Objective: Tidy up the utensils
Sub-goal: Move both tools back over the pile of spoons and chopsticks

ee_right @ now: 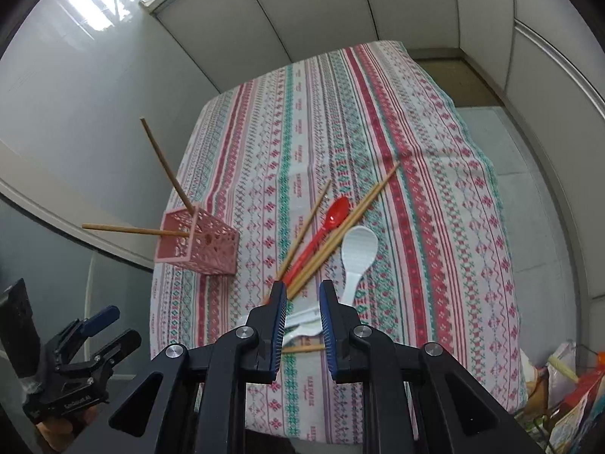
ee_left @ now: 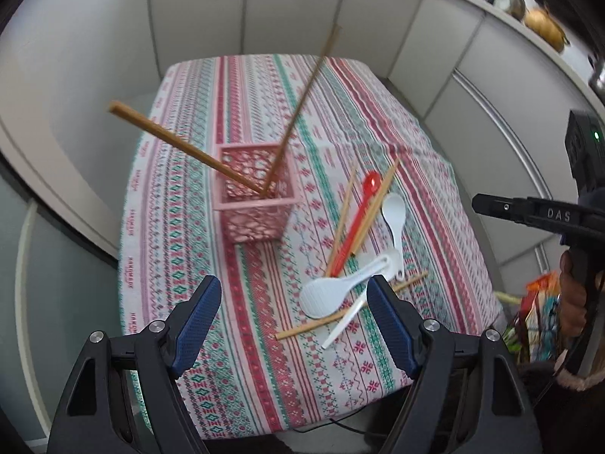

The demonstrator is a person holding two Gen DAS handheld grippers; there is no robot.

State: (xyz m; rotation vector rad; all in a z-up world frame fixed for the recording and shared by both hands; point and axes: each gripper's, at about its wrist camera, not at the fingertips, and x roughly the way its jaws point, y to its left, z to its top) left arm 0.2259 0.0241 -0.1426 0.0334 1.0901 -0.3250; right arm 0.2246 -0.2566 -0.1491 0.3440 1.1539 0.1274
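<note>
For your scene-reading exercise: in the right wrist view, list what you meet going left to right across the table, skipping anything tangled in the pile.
Pink basket → red spoon → white spoon.

Below me the desk [ee_right: 435, 227] is covered by a cloth striped in red, pink and green patterns [ee_left: 264, 121], hanging over its edges. On the cloth stands a pink openwork basket [ee_left: 257, 204], square and upright, toward the left side. To its right lies a loose heap: a red spoon [ee_right: 329, 223] between wooden chopsticks [ee_right: 363, 208], all slanting the same way, a white spoon [ee_right: 357, 253] just beside them, and a white rice paddle [ee_left: 332, 291] resting across another chopstick [ee_left: 408, 282] near the front edge. The far half of the cloth is bare.
</note>
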